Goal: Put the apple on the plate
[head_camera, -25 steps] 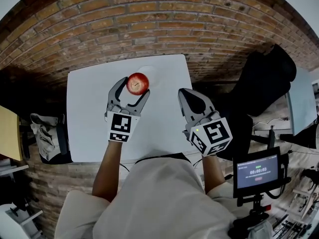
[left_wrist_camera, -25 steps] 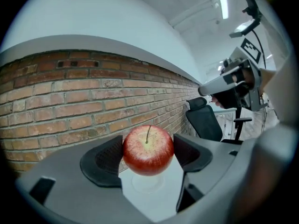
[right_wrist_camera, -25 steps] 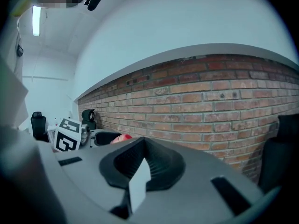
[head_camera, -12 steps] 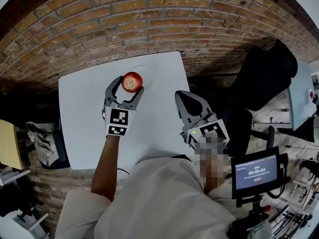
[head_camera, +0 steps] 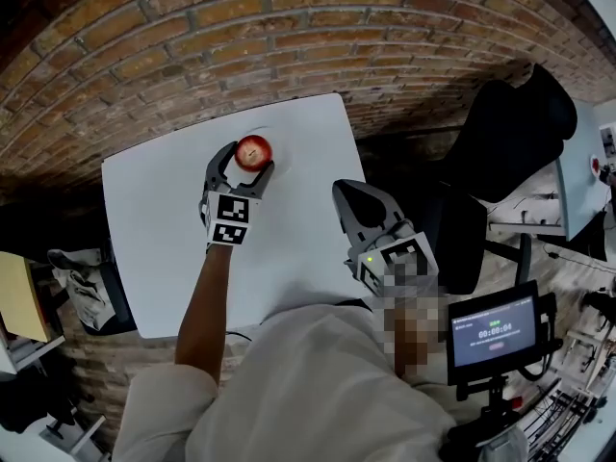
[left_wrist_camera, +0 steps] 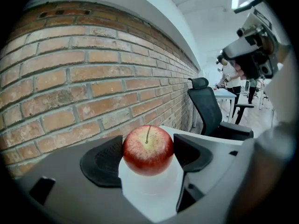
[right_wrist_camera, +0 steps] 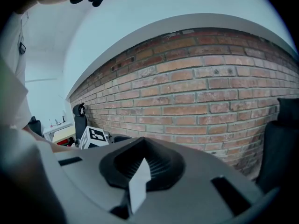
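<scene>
White table set against a brick wall. Left gripper: jaws closed partway, the dark pads pressing in from either side on a red apple, stem up, yellowish patch round the stem. Apple sits directly over the white plate, low above it; cannot tell whether its underside touches the plate. From the head view the plate lies at the table's far edge, close under the wall, and the left gripper reaches to it from the near side, its marker cube on the side of the plate toward the person, bare forearm behind it. Right gripper: jaws closed together, only a thin pale sliver showing between the pads, nothing held. It hangs well to the right of the plate and nearer the person, past the table's right edge, pointing toward the wall. Black office chair farther right of the plate, beyond the right gripper. Small lit screen on a stand, right of the plate and nearest the person.
</scene>
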